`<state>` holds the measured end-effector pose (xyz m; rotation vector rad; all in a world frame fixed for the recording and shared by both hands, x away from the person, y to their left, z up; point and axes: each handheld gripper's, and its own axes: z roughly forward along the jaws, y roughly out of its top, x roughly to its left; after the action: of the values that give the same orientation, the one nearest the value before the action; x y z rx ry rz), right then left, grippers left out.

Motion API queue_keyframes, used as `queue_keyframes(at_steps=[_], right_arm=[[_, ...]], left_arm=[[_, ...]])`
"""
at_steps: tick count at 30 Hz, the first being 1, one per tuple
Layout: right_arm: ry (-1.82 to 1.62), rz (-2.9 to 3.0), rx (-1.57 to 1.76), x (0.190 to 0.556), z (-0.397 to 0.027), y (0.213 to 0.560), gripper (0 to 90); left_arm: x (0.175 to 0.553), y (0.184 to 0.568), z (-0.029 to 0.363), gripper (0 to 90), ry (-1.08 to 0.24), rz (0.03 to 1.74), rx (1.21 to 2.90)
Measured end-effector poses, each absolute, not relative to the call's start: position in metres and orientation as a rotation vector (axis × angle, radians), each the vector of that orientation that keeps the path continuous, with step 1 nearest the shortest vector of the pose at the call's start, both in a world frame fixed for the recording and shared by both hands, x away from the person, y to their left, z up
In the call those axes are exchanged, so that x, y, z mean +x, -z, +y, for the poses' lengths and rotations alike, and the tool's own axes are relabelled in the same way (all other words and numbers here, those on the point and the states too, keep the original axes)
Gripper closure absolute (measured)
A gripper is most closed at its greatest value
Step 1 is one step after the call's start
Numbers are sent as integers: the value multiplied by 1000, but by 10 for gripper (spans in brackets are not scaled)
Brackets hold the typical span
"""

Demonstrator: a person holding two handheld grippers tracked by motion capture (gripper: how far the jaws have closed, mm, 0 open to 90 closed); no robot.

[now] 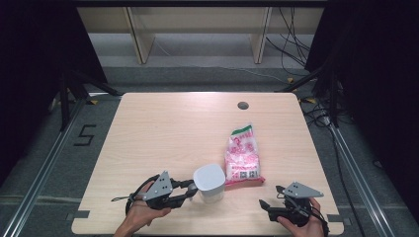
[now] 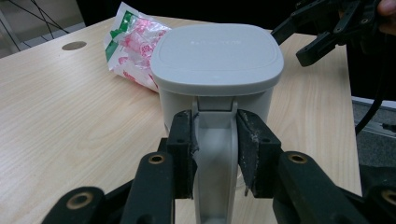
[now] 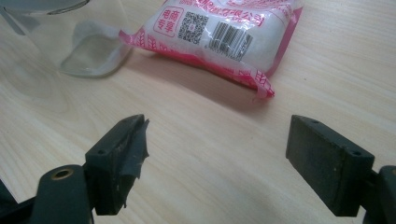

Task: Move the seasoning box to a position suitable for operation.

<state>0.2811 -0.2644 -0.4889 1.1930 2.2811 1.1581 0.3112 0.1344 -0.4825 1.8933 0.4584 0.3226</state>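
The left tool has its two black pads clenched on the grey handle of a lidded pitcher, one pad on each side of the strap where it drops from under the lid. The pitcher stands upright near the front edge of the desk, about midway along it, its clear body showing at the top left of the right gripper view. Just behind it and to the right lies a pink and white sachet, flat on the wood, its printed end toward the front edge and close to the pitcher's base.

The right tool hovers near the front right corner, released, its jaws spread wide over bare wood with nothing between them.

The step in hand looks like securing the pitcher by its handle. The next move probably falls to the free tool: either lift the lid off while the left steadies the pitcher, or reach forward to the sachet, which needs a low, flat pinch on its edge
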Motion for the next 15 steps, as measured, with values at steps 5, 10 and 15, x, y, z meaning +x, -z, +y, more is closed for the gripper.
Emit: queue_keyframes(at_steps=[5,10,15], right_arm=[[-1153,2285,1205,280,-264,488,215],[-1149,2278,1199,280,-265,488,215],[-1163,2273,1232,279,-264,488,216]], left_arm=[[315,482,137,676,-334,448,1902],[320,479,143,679,-360,437,1913],[329,479,157,677,-406,471,1901]])
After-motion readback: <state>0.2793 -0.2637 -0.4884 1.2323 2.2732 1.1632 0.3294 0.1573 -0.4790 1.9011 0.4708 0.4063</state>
